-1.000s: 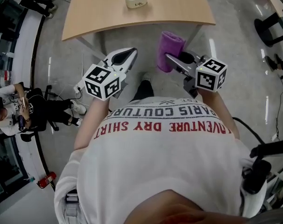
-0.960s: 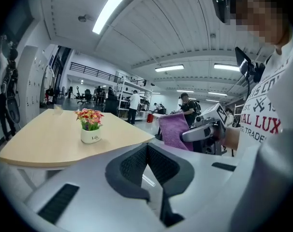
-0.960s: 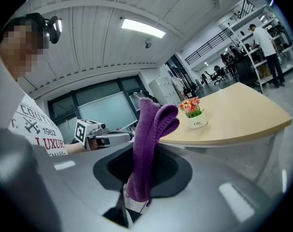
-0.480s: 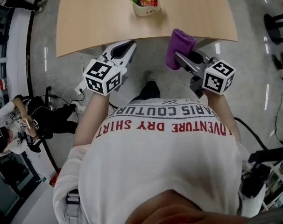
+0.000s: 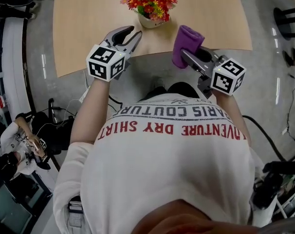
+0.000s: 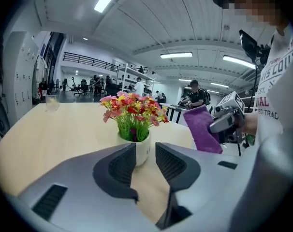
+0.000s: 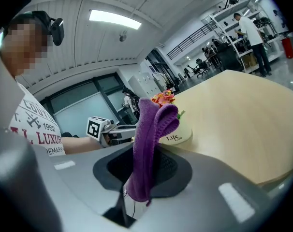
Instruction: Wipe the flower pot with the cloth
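Head view first: small white ceramic flower pot (image 5: 148,21) holding a bunch of red, pink and yellow flowers (image 5: 150,0), upright on the pale wooden table (image 5: 84,28), near its front edge, at 12 o'clock from the body. Beside it, left tongs (image 5: 134,33) at the pot's 8 o'clock, just short of it. Jaws lately opening, now parted only a little, nothing gripped. In the left gripper view, pot lined up beyond the gap, not between the pads. Opposite, right tongs (image 5: 189,57) clamped on a folded purple terry cloth (image 5: 187,42), standing up out of the jaws at the pot's 4 o'clock, apart from it.

Most likely the approach, ahead of steadying and wiping. Spread the left tongs wider before closing in, with the present gap seemingly narrower than the pot. Take the pot low on its white wall, below the blooms, and squeeze gently: probably light, top-heavy and ready to tip or slide on the smooth table. Bring the cloth in from 3 o'clock, broad face against the glaze, never the bare jaw tips. Wipe round the wall in short strokes, pressing toward the left tongs rather than toward the near edge. Keep clear of the flowers.
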Demonstrator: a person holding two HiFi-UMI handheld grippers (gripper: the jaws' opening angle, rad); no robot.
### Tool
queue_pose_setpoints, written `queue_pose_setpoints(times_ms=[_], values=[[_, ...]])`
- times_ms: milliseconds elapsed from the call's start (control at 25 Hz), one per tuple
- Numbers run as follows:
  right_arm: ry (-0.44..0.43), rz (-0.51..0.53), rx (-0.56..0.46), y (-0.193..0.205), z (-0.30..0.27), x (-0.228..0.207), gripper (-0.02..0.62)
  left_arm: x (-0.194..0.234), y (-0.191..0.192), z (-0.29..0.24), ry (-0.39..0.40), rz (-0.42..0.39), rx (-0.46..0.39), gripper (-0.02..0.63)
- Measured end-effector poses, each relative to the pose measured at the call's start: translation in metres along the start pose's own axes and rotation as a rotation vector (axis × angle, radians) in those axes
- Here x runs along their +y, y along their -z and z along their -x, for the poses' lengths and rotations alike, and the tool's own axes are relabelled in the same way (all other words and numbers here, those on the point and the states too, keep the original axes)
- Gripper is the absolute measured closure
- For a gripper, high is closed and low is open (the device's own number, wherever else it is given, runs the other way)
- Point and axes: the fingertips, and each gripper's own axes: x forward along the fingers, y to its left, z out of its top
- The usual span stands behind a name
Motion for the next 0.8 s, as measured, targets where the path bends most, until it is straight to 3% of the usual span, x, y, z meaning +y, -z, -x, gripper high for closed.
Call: queue_pose_setpoints(times_ms=[360,800], values=[[-0.021,-0.026,0.026,-0.005,-0.004,-0.025,0.526,0.048,-0.017,-0.068,-0.021,0.043,0.037,0.453],[-0.039,-0.027,0.028,-0.016,-0.013,-0.051,0.526,0.048,-0.027,-0.099,-0.024,0.031,0.076,0.454]])
